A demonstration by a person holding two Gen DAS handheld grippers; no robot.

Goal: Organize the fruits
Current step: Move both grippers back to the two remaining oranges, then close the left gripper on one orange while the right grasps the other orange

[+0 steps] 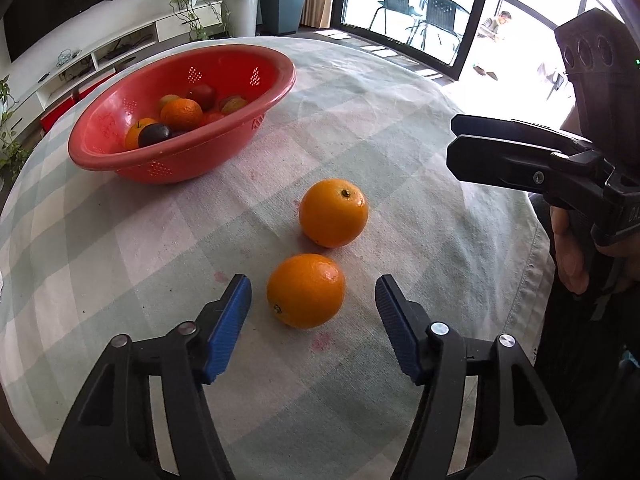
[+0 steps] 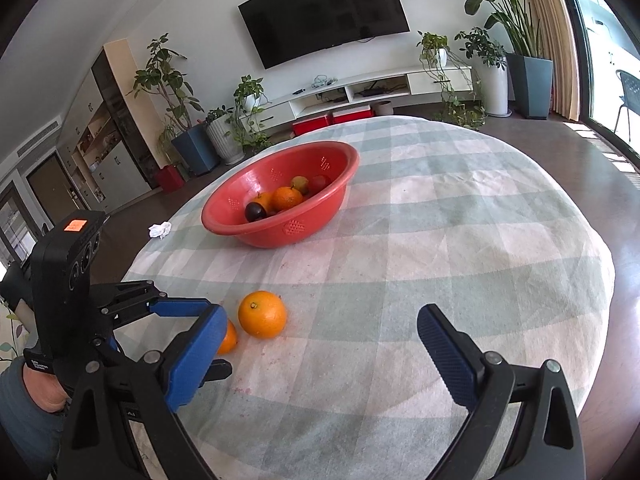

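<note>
Two oranges lie on the checked tablecloth. The near orange (image 1: 306, 291) sits between the blue pads of my left gripper (image 1: 312, 282), with a gap on each side, so the gripper is open around it. The far orange (image 1: 334, 213) rests just beyond. In the right wrist view the far orange (image 2: 263, 314) is in full sight, while the near orange (image 2: 229, 339) is mostly hidden behind a blue finger. My right gripper (image 2: 322, 316) is open with nothing between its pads, over bare cloth to the right of the oranges. A red colander bowl (image 1: 120, 156) holds several fruits.
The round table (image 2: 460, 220) with its cloth ends close on the right, where a hand (image 1: 570, 256) holds the right gripper (image 1: 454, 140). A crumpled white tissue (image 2: 160, 230) lies left of the bowl (image 2: 256, 236). Plants, a TV unit and glass doors stand beyond.
</note>
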